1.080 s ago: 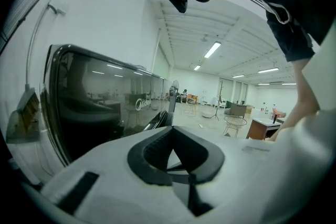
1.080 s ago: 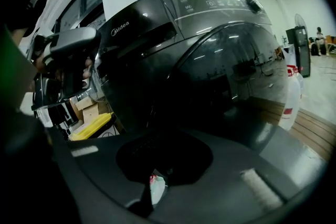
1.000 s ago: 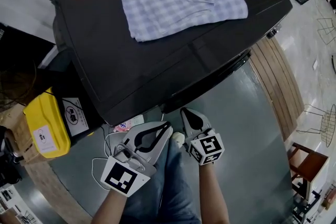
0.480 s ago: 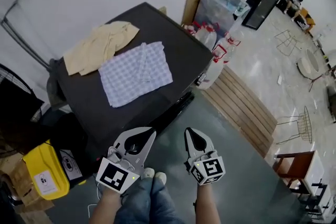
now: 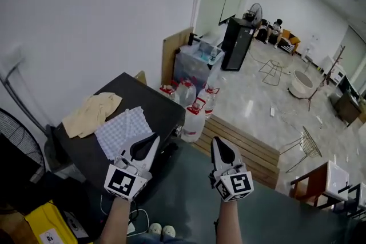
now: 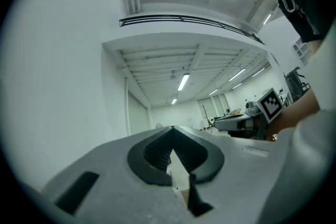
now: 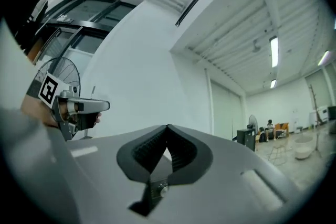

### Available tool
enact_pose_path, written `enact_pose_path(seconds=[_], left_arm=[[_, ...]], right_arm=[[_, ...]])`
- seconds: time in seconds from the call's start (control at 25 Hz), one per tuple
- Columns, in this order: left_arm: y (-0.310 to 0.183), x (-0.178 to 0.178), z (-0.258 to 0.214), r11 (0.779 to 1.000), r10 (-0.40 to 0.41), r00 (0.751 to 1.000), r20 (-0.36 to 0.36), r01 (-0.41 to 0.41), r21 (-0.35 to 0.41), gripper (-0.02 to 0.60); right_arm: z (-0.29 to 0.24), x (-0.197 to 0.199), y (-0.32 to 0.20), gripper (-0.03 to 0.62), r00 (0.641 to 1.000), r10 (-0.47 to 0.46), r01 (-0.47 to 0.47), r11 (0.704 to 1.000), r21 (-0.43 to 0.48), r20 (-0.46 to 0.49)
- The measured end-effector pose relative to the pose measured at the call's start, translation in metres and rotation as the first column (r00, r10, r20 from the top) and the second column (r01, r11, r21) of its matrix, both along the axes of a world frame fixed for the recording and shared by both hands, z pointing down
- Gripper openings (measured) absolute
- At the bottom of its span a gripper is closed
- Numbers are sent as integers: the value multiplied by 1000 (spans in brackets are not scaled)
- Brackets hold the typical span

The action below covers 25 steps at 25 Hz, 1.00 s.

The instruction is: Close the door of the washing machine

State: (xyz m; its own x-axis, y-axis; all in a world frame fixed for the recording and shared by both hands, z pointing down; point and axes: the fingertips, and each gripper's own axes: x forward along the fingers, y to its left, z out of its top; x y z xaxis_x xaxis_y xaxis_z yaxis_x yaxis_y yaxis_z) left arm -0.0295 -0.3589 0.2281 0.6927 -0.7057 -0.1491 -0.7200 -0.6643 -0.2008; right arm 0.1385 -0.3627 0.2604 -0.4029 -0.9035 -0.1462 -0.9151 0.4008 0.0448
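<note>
Two clenched, empty grippers: left gripper [image 5: 152,141] and right gripper [image 5: 219,147] hovered well clear of the washing machine [image 5: 153,108] at lower left. Its door wasn't sticking out anywhere, so closing looked done, I reckon.

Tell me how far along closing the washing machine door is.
Done, apparently: nothing hangs open on the washing machine, though its front barely shows. In hand: nothing; the left gripper and right gripper are shut, empty, held clear of it. Left: only checking it is shut from a better angle.
</note>
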Motion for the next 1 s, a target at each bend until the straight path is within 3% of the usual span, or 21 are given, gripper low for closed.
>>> enact_pose_path(seconds=[0.36, 1.0], left_arm=[[-6, 31, -38, 997, 46, 999, -12, -45, 60, 0], [-6, 32, -28, 997, 66, 997, -29, -65, 38, 0]], right_arm=[[-54, 38, 18, 9, 993, 114, -116, 989, 93, 19], [-42, 33, 26, 9, 987, 158, -159, 986, 54, 14]])
